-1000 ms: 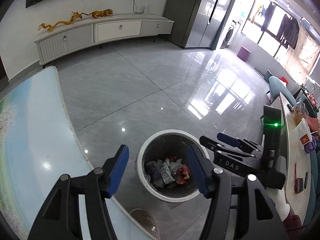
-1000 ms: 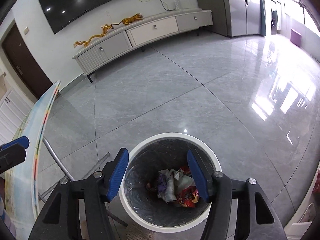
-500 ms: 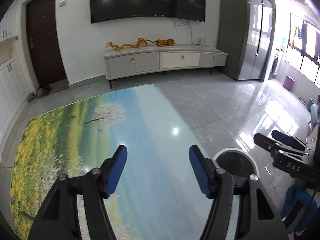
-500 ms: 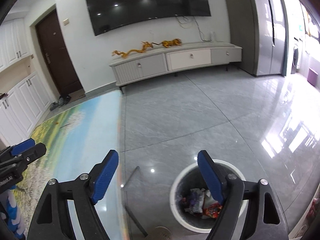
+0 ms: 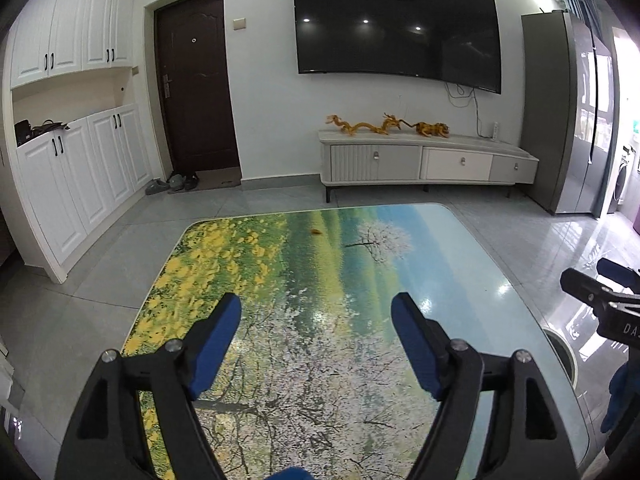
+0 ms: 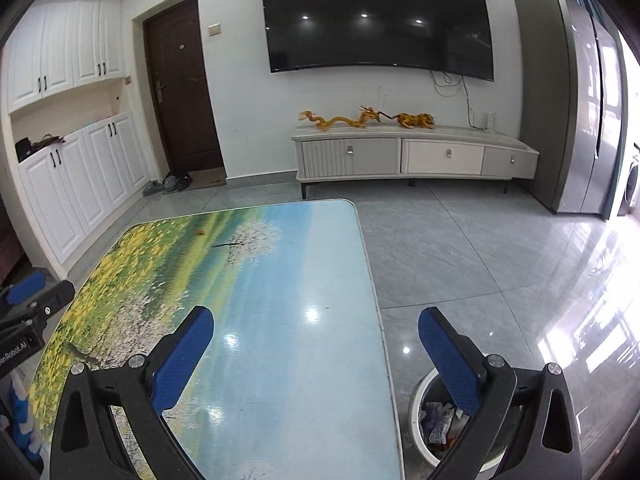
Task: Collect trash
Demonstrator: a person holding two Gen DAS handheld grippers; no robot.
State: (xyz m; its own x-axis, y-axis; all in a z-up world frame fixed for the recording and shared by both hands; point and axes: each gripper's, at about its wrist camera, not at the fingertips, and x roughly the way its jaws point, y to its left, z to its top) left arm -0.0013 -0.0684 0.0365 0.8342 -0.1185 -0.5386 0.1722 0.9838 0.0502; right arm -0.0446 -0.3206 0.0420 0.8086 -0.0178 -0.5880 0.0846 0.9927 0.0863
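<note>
A table (image 5: 360, 264) (image 6: 280, 264) printed with a flower-field landscape fills both wrist views. A small orange scrap (image 5: 316, 232) (image 6: 200, 233) lies near its far edge. My left gripper (image 5: 316, 332) hovers over the table, its jaws opening with nothing between them. My right gripper (image 6: 316, 340) hangs over the table's right edge, jaws opening wide and empty. The white trash bin (image 6: 420, 424) with wrappers inside stands on the floor below the right gripper; its rim (image 5: 568, 356) shows at the table's right edge in the left wrist view.
A grey-white TV cabinet (image 5: 424, 160) with gold dragon figures stands under a wall TV (image 5: 396, 28). White cupboards (image 5: 72, 176) and a dark door (image 5: 192, 96) are at left, shoes on the floor there. A tall grey cabinet (image 6: 576, 100) stands at right. Glossy tile floor surrounds the table.
Both grippers swung up and left from over the trash bin to over the table. Both sets of jaws widened, the right one most.
</note>
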